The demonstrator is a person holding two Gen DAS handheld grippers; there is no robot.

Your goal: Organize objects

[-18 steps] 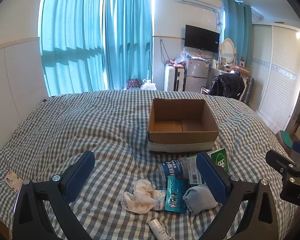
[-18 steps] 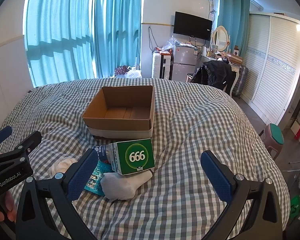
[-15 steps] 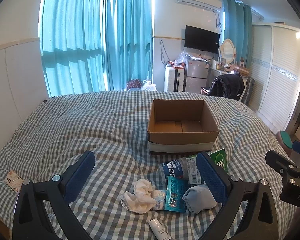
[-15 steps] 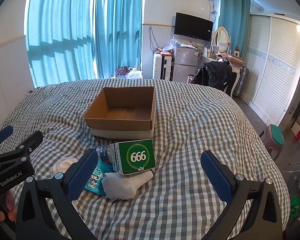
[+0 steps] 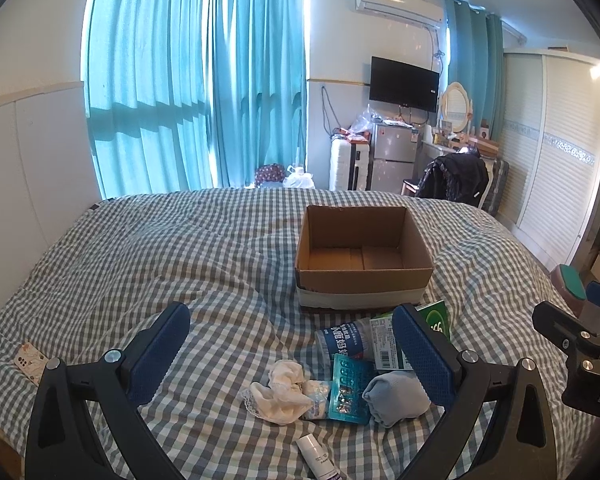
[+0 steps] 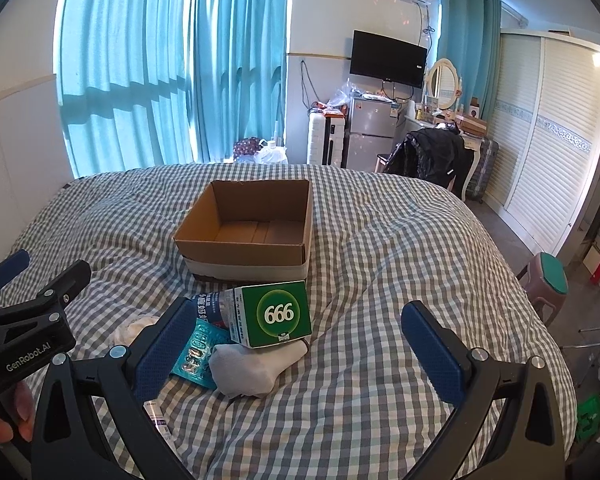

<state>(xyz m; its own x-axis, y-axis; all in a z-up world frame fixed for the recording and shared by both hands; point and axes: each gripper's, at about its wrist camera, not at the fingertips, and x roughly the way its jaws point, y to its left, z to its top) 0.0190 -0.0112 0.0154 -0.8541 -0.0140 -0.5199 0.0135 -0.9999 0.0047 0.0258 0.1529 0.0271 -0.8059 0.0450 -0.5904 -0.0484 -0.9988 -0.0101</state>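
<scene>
Now both sets of fingers wide apart, left gripper (image 5: 292, 354) and right gripper (image 6: 300, 346) holding nothing; cardboard box (image 6: 246, 232) empty on bed (image 6: 400, 280); green carton (image 6: 274, 314), sock (image 6: 252, 366), blister pack (image 6: 194, 354) heaped just in front of box

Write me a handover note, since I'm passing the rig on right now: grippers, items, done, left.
Left gripper: open, empty, above the pile.
Right gripper: open, empty, beside the pile.
Box: mid-bed, empty.
Pile in front of the box: green carton, bottle, blister pack, grey sock, white cloth, tube.
Done: nothing boxed.
Left: every item, presumably into the box.
</scene>
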